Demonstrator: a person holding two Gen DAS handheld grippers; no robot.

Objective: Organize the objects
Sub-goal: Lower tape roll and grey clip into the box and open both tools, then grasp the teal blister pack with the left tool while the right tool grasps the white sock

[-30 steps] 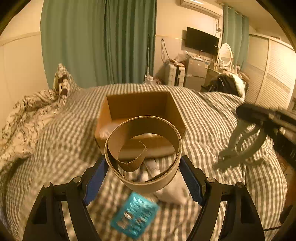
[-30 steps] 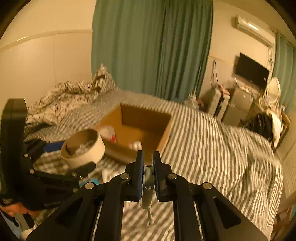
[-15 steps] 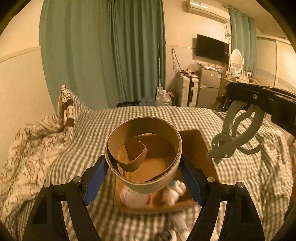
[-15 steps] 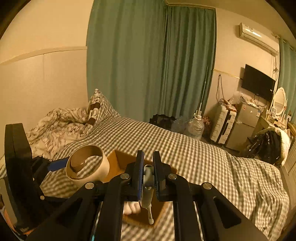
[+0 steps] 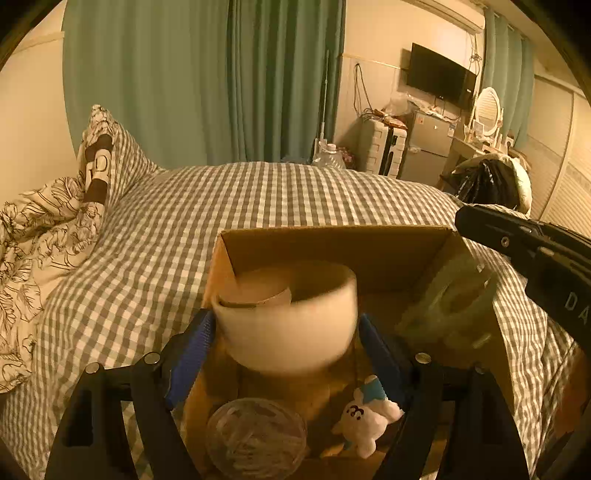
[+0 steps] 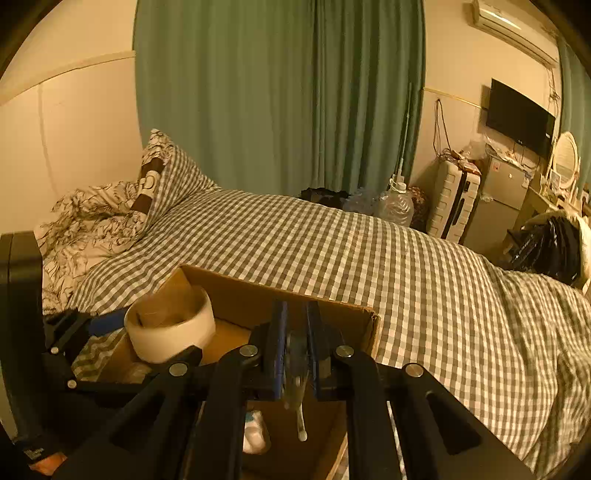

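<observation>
Place was home bedroom. Bed (image 6: pixel 369 258) with grey-white checked cover filled most of view; floral duvet (image 6: pixel 85 218) and pillow (image 6: pixel 155 173) lay bunched at its head. Green curtains (image 6: pixel 280 96) hung behind. Wall television (image 6: pixel 519 116), air conditioner (image 6: pixel 513 26), small fridge (image 6: pixel 506 188), suitcase (image 6: pixel 456 201), oval vanity mirror (image 5: pixel 487 110) stood beyond bed.

Tape roll and clip over an open box on the bed.
The wide, pale tape roll (image 5: pixel 291 317), blurred, hangs rim-up between the left tongs (image 5: pixel 286 345) above the brown cardboard box (image 5: pixel 332 243), a loose curl of tape inside its ring. A pale, blurred clip (image 6: pixel 297 354) sits in the narrow gap of the right tongs (image 6: pixel 295 347), its thin end hanging down over the box. Inside lie a clear round lid (image 5: pixel 256 437) and a small white plush (image 5: pixel 364 417) with a blue cap.
</observation>
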